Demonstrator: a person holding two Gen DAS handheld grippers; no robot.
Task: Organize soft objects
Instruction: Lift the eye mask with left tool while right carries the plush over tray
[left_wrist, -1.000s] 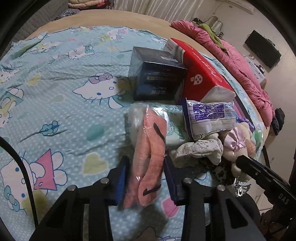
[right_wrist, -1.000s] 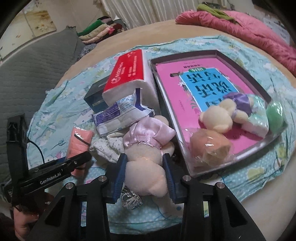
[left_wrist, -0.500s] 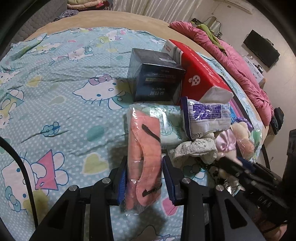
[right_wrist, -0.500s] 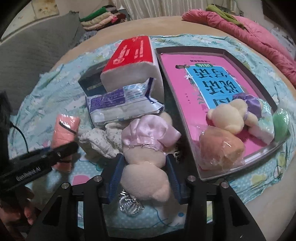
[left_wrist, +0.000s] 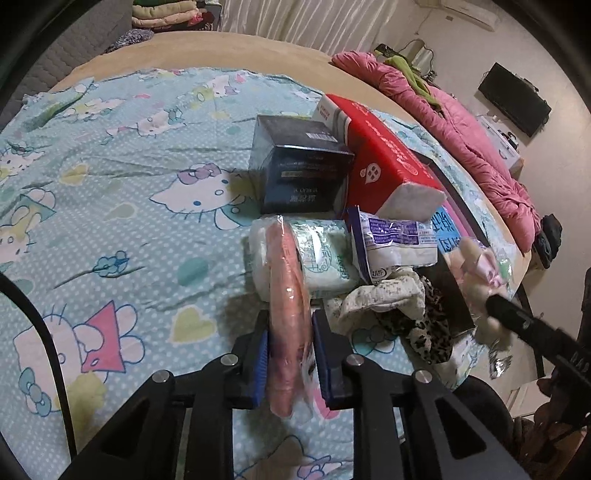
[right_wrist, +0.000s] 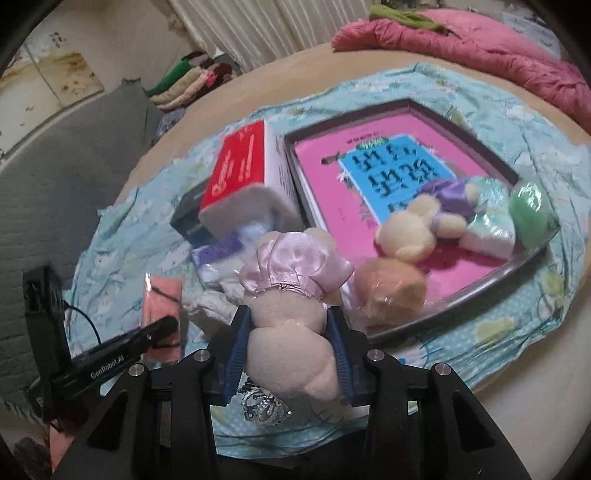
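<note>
So the flat salmon-pink fabric item in its clear plastic sleeve (left_wrist: 288, 317) is now pinched edge-on between the blue pads of the left tongs (left_wrist: 289, 363), which have just been closing on it; a second ago it lay flat between wider jaws. That pickup looks done. Over on the right tongs (right_wrist: 288, 354), the cream plush doll in the pink satin dress (right_wrist: 291, 317) is squeezed at the body, part-open jaws, and sits higher and nearer the dark tray with the pink book (right_wrist: 476, 291) than before. Just ahead of the left tongs sit the white-green wipes pack (left_wrist: 325, 258) and the red tissue pack (left_wrist: 384, 162).
</note>
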